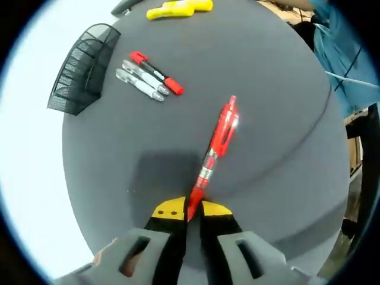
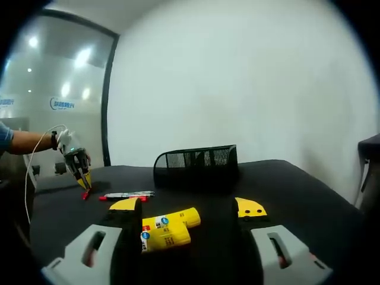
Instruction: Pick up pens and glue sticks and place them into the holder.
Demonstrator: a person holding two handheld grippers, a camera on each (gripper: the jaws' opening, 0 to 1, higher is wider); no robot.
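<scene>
My left gripper [image 1: 191,209] is shut on the tip end of a red pen [image 1: 221,138], which points away over the dark round table [image 1: 267,71]. In the right gripper view that left gripper [image 2: 82,172] hangs at the far left with the red pen [image 2: 86,193] in it. A black mesh holder [image 1: 83,66] lies on its side at the table's edge; the right gripper view shows the holder [image 2: 196,166] straight ahead. My right gripper [image 2: 187,208] is open, low over the table, with two yellow glue sticks [image 2: 169,230] lying between its jaws, close to the left one.
A red-capped marker [image 1: 157,74] and two silver pens [image 1: 141,83] lie side by side near the holder; these pens [image 2: 127,195] lie left of the glue sticks [image 1: 179,8]. A person's forearm [image 2: 24,142] reaches in from the left. A white wall stands behind the table.
</scene>
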